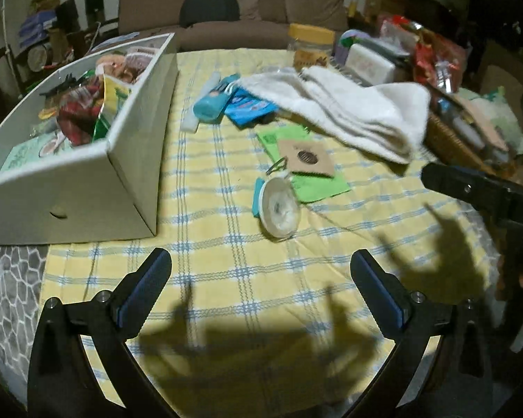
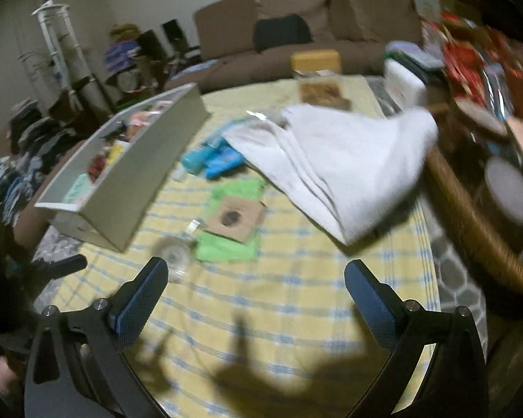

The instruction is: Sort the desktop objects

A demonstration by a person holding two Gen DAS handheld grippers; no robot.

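White box [image 1: 132, 160] at the left of the checked surface [image 1: 226, 278] crammed with packets and small toys, wicker basket [image 2: 470, 223] at right holding jars, folded white towel [image 1: 348, 104], blue tubes [image 1: 212, 102], round lidded tub [image 1: 280, 207] and green papers [image 1: 310, 177] lying loose between them, left gripper [image 1: 261, 282] and right gripper [image 2: 256, 291] both with jaws released, holding nothing

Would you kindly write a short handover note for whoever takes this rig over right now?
Left tool: open, empty, above the tablecloth.
Right tool: open, empty.
White box on the left already holds several items.
Still loose on the cloth: round tape roll, brown card on green paper, blue bottle, blue packet, white towel.
Left: sort these.
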